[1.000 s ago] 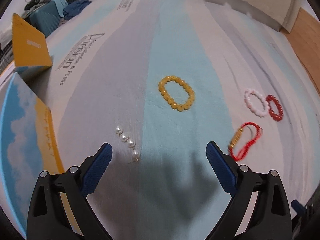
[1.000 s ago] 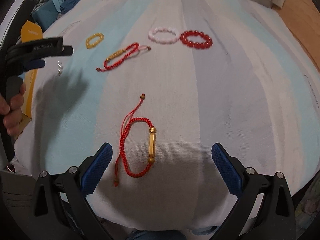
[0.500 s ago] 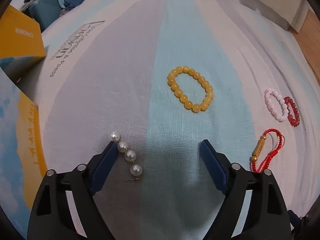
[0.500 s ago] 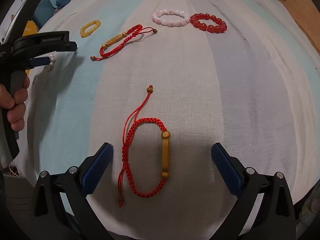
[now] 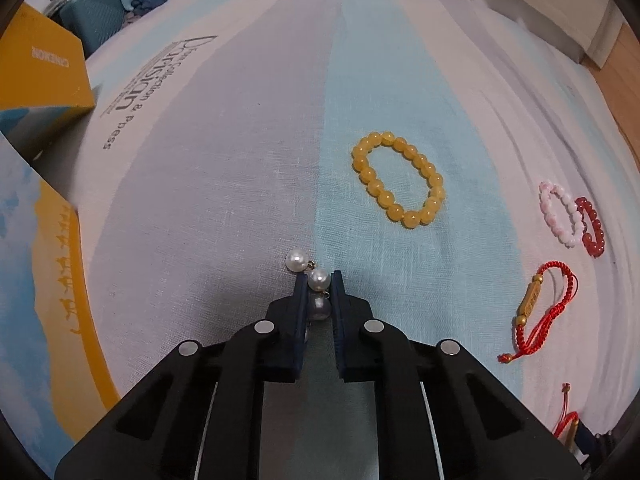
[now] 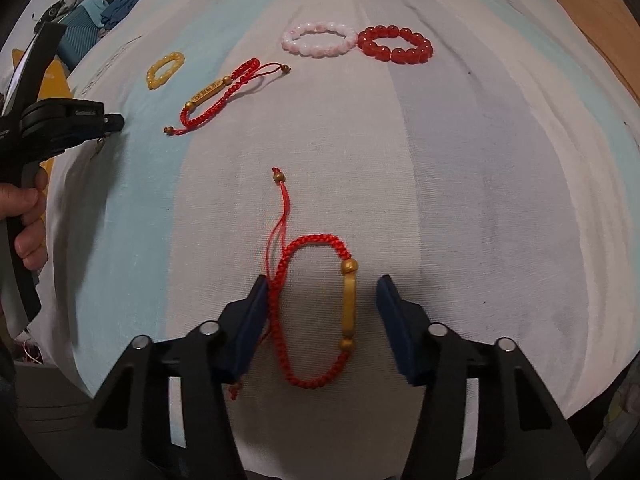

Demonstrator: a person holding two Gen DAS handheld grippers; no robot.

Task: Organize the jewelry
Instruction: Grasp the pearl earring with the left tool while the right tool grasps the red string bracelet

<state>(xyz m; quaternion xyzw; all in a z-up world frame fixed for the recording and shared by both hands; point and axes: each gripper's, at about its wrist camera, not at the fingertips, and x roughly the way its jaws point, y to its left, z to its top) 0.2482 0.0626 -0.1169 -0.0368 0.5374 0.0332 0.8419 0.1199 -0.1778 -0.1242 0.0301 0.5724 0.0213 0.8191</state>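
Note:
My left gripper (image 5: 319, 280) is shut on a short string of white pearls (image 5: 314, 276) lying on the striped cloth; one pearl sticks out ahead of the fingertips. My right gripper (image 6: 322, 292) is open, its fingers on either side of a red braided bracelet with a gold bar (image 6: 316, 312). A yellow bead bracelet (image 5: 398, 178) lies ahead of the left gripper. A second red braided bracelet (image 6: 224, 94), a pink bead bracelet (image 6: 319, 38) and a red bead bracelet (image 6: 396, 44) lie farther off.
A yellow and blue box (image 5: 44, 280) stands at the left edge, another yellow box (image 5: 40, 68) behind it. Blue bags (image 5: 100, 12) sit at the far left. The cloth drops off at the near edge (image 6: 320, 464). Wooden floor (image 5: 624, 80) shows at right.
My left gripper moved down onto the pearls and shut on them. My right gripper moved forward and lower, so its fingers now straddle the near red bracelet.

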